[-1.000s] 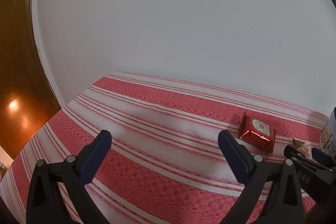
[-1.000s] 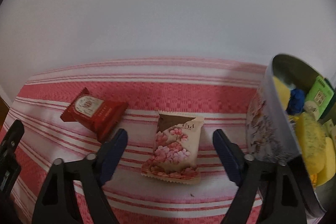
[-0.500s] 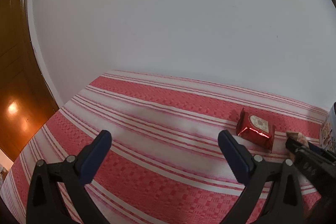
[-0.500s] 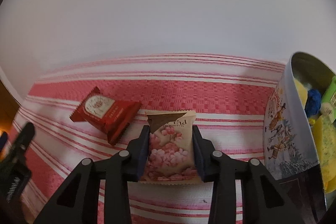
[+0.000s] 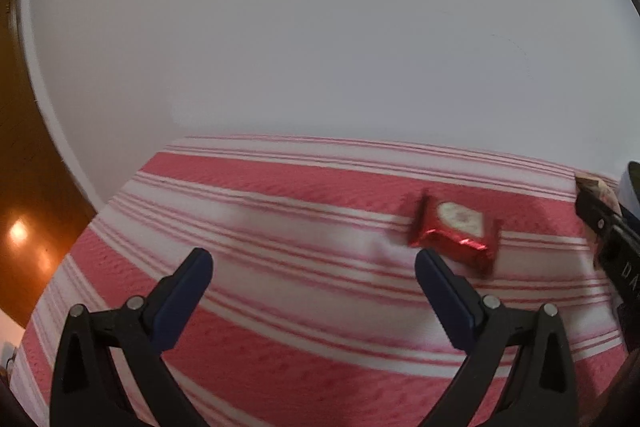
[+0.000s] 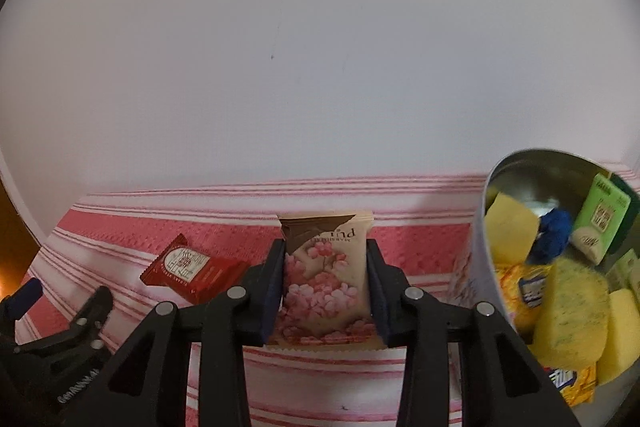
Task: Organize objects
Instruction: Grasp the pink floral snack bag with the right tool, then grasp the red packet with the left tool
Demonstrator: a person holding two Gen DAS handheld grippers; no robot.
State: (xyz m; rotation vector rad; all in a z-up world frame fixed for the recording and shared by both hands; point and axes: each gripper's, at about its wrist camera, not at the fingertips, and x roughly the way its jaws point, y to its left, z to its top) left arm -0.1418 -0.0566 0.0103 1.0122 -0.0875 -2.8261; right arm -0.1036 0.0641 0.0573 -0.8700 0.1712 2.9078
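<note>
My right gripper [image 6: 325,291] is shut on a beige snack packet with pink flowers [image 6: 324,267] and holds it lifted above the striped cloth. A red snack packet [image 6: 194,269] lies on the cloth to its left; it also shows in the left wrist view [image 5: 456,233], just ahead of my right fingertip there. My left gripper [image 5: 312,291] is open and empty above the cloth. A round tin [image 6: 480,239] with several snacks inside stands at the right.
The red-and-white striped cloth [image 5: 280,227] covers the table up to a white wall. A wooden door [image 5: 24,187] is at the far left. The left gripper shows at the lower left of the right wrist view [image 6: 60,323].
My right gripper closed on the flowered packet and raised it off the cloth. My left gripper has shifted toward the red packet, still open.
</note>
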